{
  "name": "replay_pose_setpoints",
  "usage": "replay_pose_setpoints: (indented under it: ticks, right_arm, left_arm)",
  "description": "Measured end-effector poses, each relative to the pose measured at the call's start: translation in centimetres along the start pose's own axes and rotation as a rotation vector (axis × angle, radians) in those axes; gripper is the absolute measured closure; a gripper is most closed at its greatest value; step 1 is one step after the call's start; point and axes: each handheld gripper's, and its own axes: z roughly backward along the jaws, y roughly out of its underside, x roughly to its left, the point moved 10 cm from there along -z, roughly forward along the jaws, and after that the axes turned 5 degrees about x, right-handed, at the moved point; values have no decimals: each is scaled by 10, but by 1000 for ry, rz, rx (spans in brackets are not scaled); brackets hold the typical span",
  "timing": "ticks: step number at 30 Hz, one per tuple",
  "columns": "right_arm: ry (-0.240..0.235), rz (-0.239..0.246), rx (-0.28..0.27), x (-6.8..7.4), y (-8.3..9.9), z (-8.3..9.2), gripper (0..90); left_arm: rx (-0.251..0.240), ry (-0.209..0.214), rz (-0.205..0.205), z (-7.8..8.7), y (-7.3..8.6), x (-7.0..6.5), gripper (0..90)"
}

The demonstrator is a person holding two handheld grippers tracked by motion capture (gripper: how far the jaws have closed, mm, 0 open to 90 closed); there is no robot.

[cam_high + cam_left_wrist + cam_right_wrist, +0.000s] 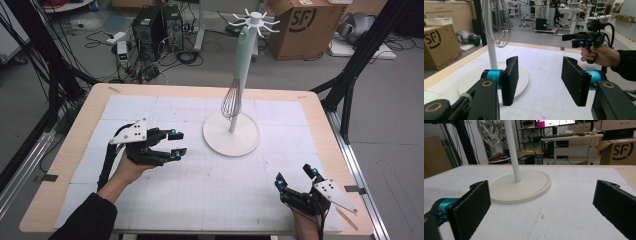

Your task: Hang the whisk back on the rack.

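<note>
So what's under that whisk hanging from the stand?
Under the whisk is the stand's round white base on the table mat; nothing else sits there. The base hides whatever it covers.

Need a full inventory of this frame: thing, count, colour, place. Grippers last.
whisk: 1, mint handle, steel wires, hanging from the stand's hook ring
stand: 1, white, round base and pole, table centre
mat: 1, white gridded, covering the table
table: 1, light wood
cardboard box: 1, brown, floor behind the table
left gripper: 1, black, open, empty, left of the stand
right gripper: 1, black, open, empty, near right corner
</note>
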Motion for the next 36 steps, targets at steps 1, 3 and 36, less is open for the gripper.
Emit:
replay_pose_setpoints:
  ticks: [1, 3, 36]
  right_arm:
    - [1, -2, 0, 0, 0, 0, 4]
    - [0, 2, -4, 0, -1, 1, 4]
    - [-6, 36, -28, 12, -7, 8, 4]
  left_arm:
    - [-2, -2, -3, 0, 0, -1, 478]
    - [-4, 1, 2, 0, 2, -4, 474]
    - [-117, -239, 46, 46, 50, -30, 307]
